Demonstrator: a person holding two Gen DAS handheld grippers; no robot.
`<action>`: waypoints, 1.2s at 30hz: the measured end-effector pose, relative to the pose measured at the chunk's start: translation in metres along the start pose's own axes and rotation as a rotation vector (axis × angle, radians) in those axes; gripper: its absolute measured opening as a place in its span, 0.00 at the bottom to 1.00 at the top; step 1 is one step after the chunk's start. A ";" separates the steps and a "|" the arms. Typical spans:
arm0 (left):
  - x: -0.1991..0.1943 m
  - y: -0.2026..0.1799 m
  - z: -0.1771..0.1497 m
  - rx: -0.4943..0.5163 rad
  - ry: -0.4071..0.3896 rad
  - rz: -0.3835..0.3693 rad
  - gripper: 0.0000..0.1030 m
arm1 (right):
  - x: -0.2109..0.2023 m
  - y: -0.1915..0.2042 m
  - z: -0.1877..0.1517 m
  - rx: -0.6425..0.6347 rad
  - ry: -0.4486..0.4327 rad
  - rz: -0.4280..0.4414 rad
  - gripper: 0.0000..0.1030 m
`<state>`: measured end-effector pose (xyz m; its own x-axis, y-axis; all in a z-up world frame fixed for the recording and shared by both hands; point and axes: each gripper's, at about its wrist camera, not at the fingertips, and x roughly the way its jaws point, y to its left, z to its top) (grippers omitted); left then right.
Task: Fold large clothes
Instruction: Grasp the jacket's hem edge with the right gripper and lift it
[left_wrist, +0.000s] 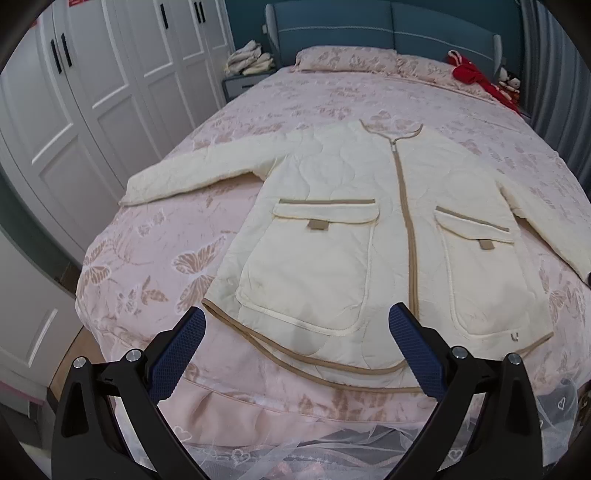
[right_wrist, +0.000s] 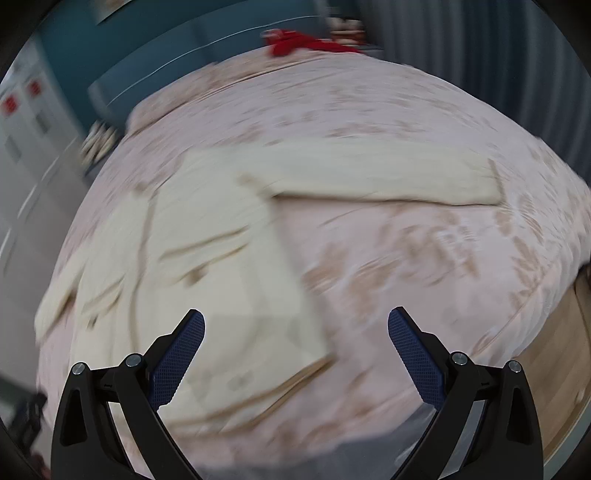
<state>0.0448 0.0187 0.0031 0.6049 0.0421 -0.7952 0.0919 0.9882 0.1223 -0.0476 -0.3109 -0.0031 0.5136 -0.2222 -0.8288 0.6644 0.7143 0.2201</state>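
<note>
A cream quilted jacket (left_wrist: 332, 236) with tan trim, a front zipper and two flap pockets lies flat, face up, on the pink bed, sleeves spread to both sides. My left gripper (left_wrist: 297, 325) hovers open just above the jacket's bottom hem, nothing between its blue pads. The right wrist view is motion-blurred: the same jacket (right_wrist: 207, 258) lies left of centre with its right sleeve (right_wrist: 388, 181) stretched toward the right. My right gripper (right_wrist: 295, 328) is open above the jacket's lower right corner, empty.
The bed (left_wrist: 177, 236) has a pink butterfly-print cover and a lace skirt along its foot edge. White wardrobe doors (left_wrist: 92, 92) stand close on the left. A nightstand holds folded cloth (left_wrist: 251, 59). Red fabric (left_wrist: 476, 77) lies by the blue headboard (left_wrist: 369, 33).
</note>
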 end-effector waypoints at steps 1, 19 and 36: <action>0.006 0.000 0.002 -0.011 0.015 0.005 0.95 | 0.005 -0.012 0.007 0.027 -0.002 -0.004 0.95; 0.073 -0.025 0.024 -0.042 0.121 -0.016 0.95 | 0.142 -0.254 0.111 0.543 -0.059 -0.156 0.88; 0.100 0.009 0.050 -0.114 0.092 -0.009 0.95 | 0.055 0.052 0.209 -0.057 -0.238 0.390 0.12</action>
<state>0.1457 0.0241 -0.0451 0.5288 0.0412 -0.8477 0.0033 0.9987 0.0506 0.1285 -0.4251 0.0706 0.8345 -0.0709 -0.5465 0.3687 0.8089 0.4581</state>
